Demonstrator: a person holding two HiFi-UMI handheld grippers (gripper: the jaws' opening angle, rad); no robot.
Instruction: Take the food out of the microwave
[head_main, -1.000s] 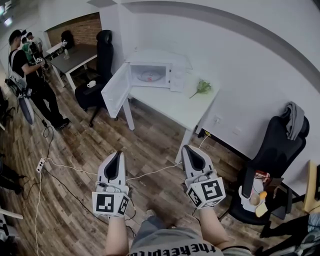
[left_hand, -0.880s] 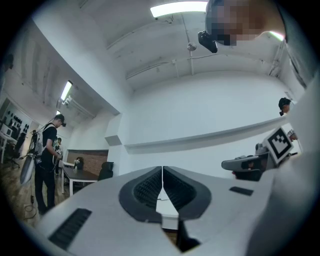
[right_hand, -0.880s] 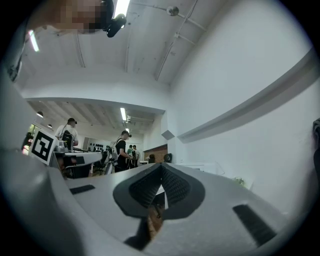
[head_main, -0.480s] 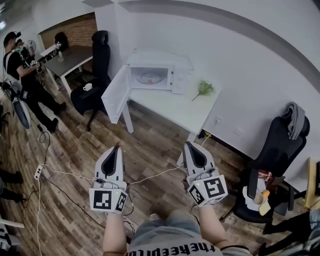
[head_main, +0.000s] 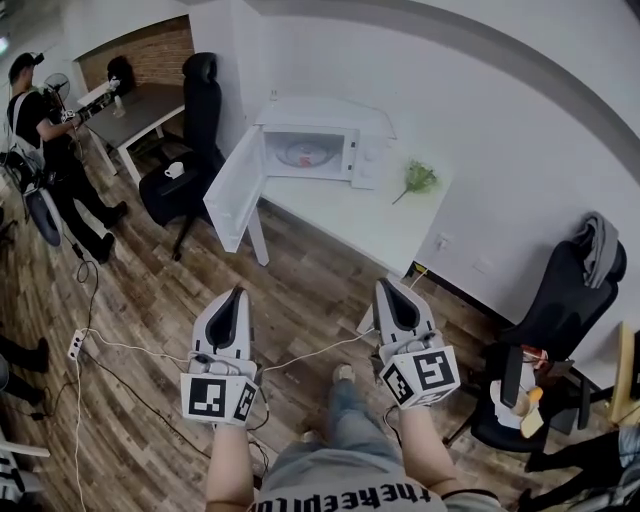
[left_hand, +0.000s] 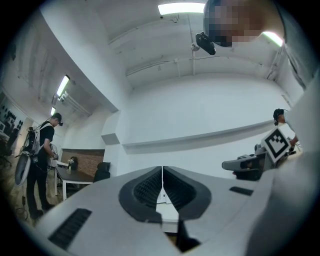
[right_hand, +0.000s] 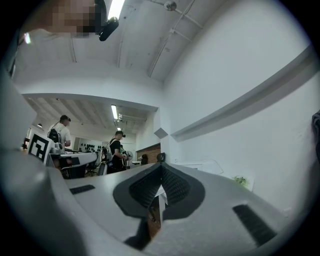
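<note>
A white microwave (head_main: 322, 138) stands on the white table (head_main: 370, 222) against the wall, its door (head_main: 232, 189) swung open to the left. Inside, a plate of food (head_main: 302, 153) shows, too small to make out. Both grippers are held over the wooden floor, well short of the table. My left gripper (head_main: 236, 296) is shut with nothing in it, its tips meeting in the left gripper view (left_hand: 162, 170). My right gripper (head_main: 386, 288) is shut and empty too, jaws together in the right gripper view (right_hand: 161, 167).
A small green plant (head_main: 418, 178) lies on the table right of the microwave. Black office chairs stand at the left (head_main: 190, 150) and right (head_main: 550, 330). Cables (head_main: 120, 340) run over the floor. A person (head_main: 50, 150) stands at far left by a dark table (head_main: 140, 115).
Both grippers and the person holding them have moved forward toward the table. The person at far left has shifted a little. Both jaws stayed shut.
</note>
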